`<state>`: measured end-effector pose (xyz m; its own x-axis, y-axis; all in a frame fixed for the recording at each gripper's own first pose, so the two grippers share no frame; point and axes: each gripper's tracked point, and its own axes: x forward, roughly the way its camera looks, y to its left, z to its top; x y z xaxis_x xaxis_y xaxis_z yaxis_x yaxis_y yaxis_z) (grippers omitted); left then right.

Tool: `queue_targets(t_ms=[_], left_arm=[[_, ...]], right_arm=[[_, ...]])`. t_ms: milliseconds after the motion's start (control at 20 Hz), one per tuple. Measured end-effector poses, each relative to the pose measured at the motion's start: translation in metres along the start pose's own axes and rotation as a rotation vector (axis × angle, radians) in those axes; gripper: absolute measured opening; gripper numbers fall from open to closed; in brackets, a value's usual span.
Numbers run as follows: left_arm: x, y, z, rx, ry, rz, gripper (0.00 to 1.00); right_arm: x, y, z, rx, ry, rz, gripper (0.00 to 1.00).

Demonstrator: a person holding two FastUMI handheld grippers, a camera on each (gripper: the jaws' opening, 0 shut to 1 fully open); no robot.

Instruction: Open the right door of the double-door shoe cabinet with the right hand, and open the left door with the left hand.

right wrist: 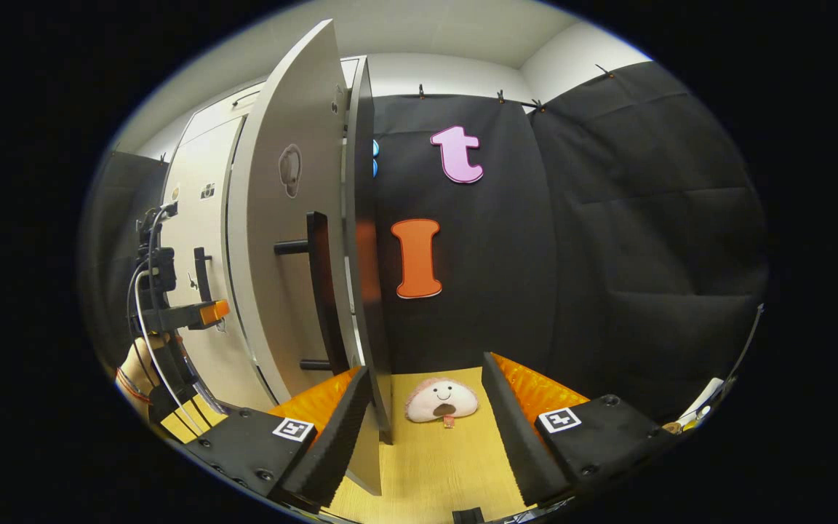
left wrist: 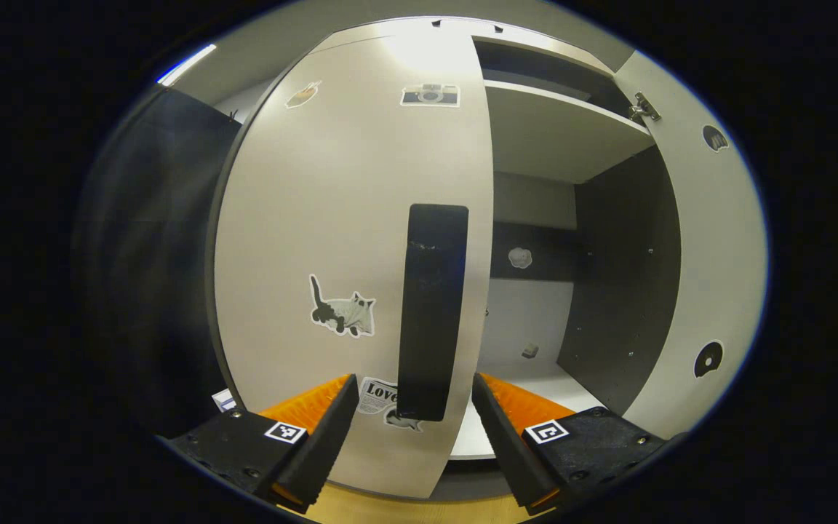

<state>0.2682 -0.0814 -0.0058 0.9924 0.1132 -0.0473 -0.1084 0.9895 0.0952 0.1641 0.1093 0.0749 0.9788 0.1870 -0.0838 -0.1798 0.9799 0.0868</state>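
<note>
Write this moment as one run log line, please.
right door: open | left door: closed | left hand-held gripper: open, fingers astride left door handle | right hand-held gripper: open, empty

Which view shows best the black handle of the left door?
The left gripper view. The left door's handle stands close and large there, between the open fingers of the left hand-held gripper. The right gripper view shows that handle small and far off, past the open right door.

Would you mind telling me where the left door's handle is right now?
In the left gripper view the handle stands upright at centre, between the left gripper's open fingers, right of the cat sticker.
</note>
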Motion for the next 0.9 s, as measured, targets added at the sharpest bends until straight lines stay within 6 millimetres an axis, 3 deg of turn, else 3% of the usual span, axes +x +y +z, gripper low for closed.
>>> queue_targets(t_ms=[50, 100, 150, 200, 250, 500, 550, 700, 850, 900], left_arm=[[0.003, -0.002, -0.002, -0.009, 0.006, -0.013, 0.93], [0.003, -0.008, -0.001, -0.023, 0.002, -0.036, 0.90], [0.003, -0.011, -0.001, -0.029, 0.002, -0.045, 0.76], [0.003, -0.013, 0.000, -0.025, 0.003, -0.048, 0.70], [0.003, -0.013, 0.000, -0.018, 0.003, -0.048, 0.63], [0.002, -0.004, 0.002, -0.016, 0.000, -0.059, 0.56], [0.005, -0.004, 0.001, -0.039, 0.006, -0.065, 0.36], [0.003, -0.005, 0.000, -0.040, 0.025, -0.082, 0.36], [0.000, -0.004, -0.001, -0.013, 0.019, -0.082, 0.27], [0.001, -0.004, -0.002, -0.009, 0.017, -0.081, 0.24]], right_arm=[[0.000, -0.001, 0.000, -0.001, -0.002, -0.004, 0.89], [0.001, -0.001, 0.001, -0.003, -0.004, -0.009, 0.97], [0.001, -0.002, 0.001, -0.003, -0.005, -0.014, 0.97], [0.002, -0.003, 0.001, -0.003, -0.006, -0.020, 0.97], [0.002, -0.003, 0.000, -0.001, -0.005, -0.024, 0.89], [-0.001, -0.001, -0.002, 0.008, 0.002, -0.032, 0.89], [-0.002, -0.001, -0.001, 0.008, 0.000, -0.034, 0.89], [-0.004, 0.003, -0.002, 0.005, 0.000, -0.033, 0.89], [-0.004, 0.005, 0.000, -0.003, -0.007, -0.053, 0.89], [-0.006, 0.007, 0.001, -0.005, -0.009, -0.057, 0.97]])
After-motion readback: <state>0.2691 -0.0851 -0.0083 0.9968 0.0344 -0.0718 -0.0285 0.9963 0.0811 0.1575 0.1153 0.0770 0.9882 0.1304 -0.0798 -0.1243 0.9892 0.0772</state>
